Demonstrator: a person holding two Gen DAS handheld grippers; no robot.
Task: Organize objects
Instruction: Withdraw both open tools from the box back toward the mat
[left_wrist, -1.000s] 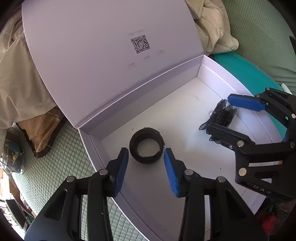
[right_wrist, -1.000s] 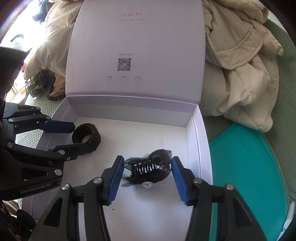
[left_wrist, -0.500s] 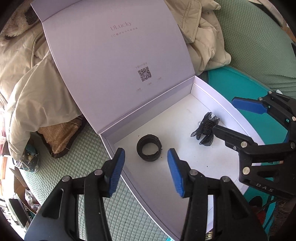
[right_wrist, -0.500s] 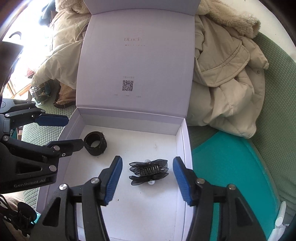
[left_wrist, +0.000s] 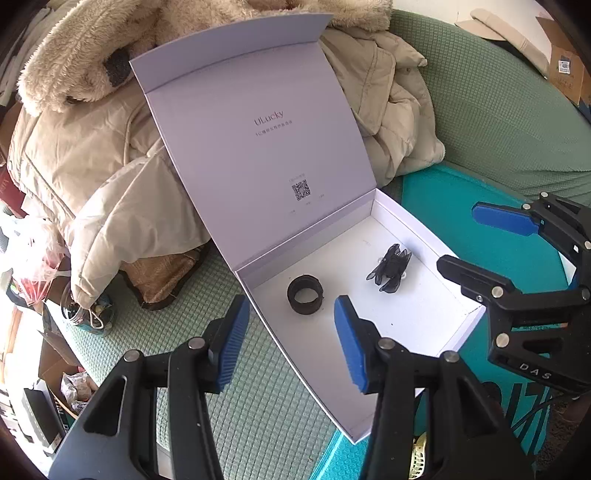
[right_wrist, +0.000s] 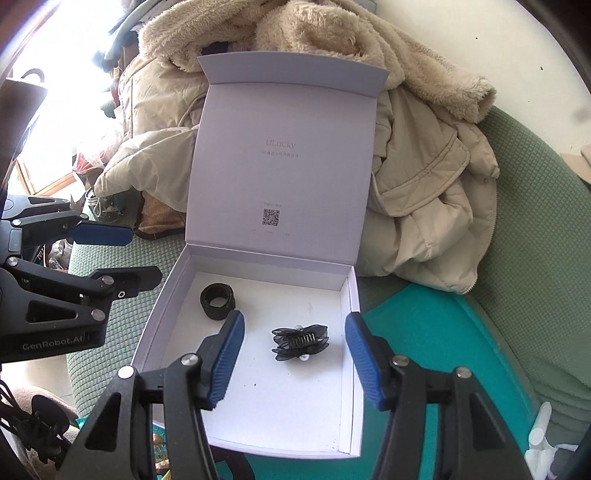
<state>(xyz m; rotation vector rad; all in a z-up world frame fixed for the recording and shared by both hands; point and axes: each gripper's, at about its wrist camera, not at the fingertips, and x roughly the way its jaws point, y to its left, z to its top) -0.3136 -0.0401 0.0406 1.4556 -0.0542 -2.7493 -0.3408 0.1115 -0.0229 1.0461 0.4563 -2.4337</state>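
Note:
A white box lies open, and its lid stands up against a jacket. On the box floor lie a black ring-shaped hair band and a black hair claw clip, apart from each other. My left gripper hangs open and empty above the box's left side, over the band. Above the clip hovers my right gripper, also open and holding nothing.
A beige padded jacket with a fleece lining is piled behind the box. The box rests on a green quilted cover and a teal mat. Bags and a jar crowd the left edge. A white bottle lies at the lower right.
Both grippers have risen and drawn back from the box, so the whole lid and jacket now show. The left jaws stand slightly wider. Band and clip have stayed on the box floor.

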